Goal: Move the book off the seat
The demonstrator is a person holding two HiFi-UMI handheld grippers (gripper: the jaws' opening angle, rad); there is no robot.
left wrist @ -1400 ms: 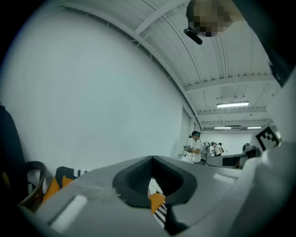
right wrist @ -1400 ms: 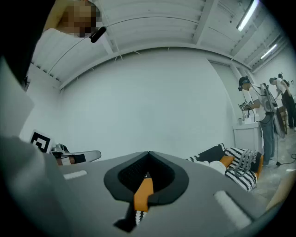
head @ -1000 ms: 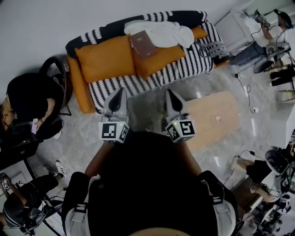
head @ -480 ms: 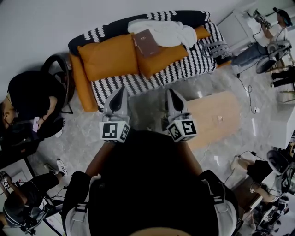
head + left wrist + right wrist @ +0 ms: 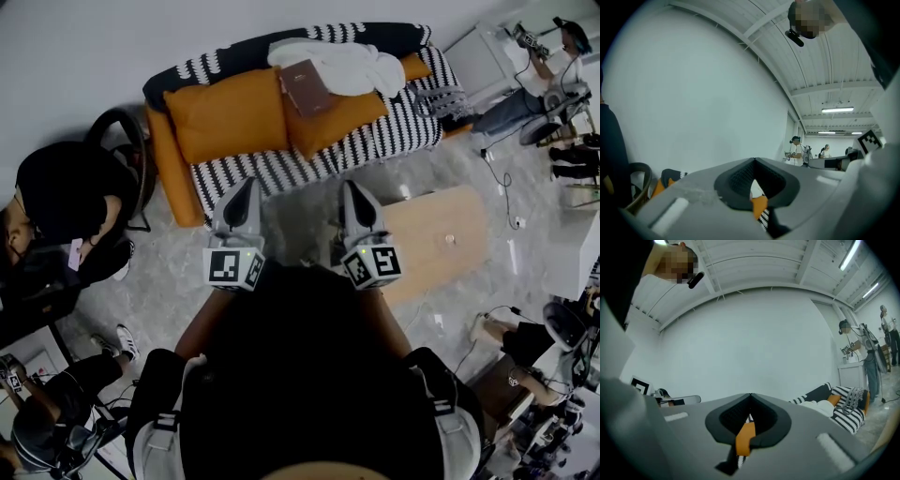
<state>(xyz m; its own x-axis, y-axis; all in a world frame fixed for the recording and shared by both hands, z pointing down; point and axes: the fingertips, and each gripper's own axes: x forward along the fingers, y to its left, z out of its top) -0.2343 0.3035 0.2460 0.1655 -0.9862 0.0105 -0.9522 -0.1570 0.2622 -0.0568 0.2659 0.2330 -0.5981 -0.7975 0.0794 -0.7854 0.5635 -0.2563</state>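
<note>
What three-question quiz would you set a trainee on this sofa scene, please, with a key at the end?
1. True or false: the right gripper is holding the book.
2. What does the book mostly lie on? A. an orange cushion B. a shelf C. a tray
3. Fill in: the left gripper has its jaws ___, with nothing between them.
Key: 1 false; 2 A; 3 shut.
</note>
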